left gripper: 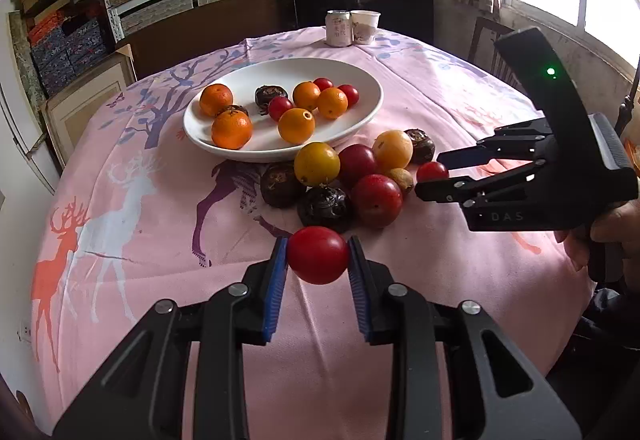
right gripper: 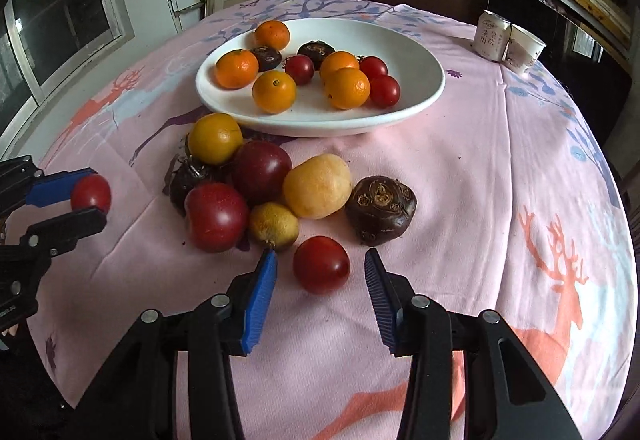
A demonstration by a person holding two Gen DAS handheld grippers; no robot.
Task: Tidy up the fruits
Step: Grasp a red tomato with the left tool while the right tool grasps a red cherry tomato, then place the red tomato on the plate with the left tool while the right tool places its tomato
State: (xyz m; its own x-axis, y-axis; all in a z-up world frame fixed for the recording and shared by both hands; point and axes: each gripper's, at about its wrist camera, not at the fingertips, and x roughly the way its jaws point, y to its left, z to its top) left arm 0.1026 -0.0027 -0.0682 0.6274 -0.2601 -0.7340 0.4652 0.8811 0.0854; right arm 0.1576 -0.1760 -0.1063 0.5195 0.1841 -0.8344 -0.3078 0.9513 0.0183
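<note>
My left gripper [left gripper: 318, 246] is shut on a small red tomato [left gripper: 318, 255], held just above the pink cloth; it also shows in the right wrist view [right gripper: 91, 193]. My right gripper [right gripper: 320, 260] is open with its jaws on either side of another small red tomato [right gripper: 321, 264] lying on the cloth. The white plate [left gripper: 360, 79] holds several oranges, small tomatoes and dark water chestnuts. A pile of loose fruit [right gripper: 256, 179] lies in front of the plate: red plums, yellow fruits and water chestnuts.
A can [left gripper: 338, 27] and a paper cup [left gripper: 365, 26] stand at the table's far edge. A dark chair [left gripper: 360, 3] and shelves of boxes are behind. The round table is covered with a pink deer-print cloth [right gripper: 500, 167].
</note>
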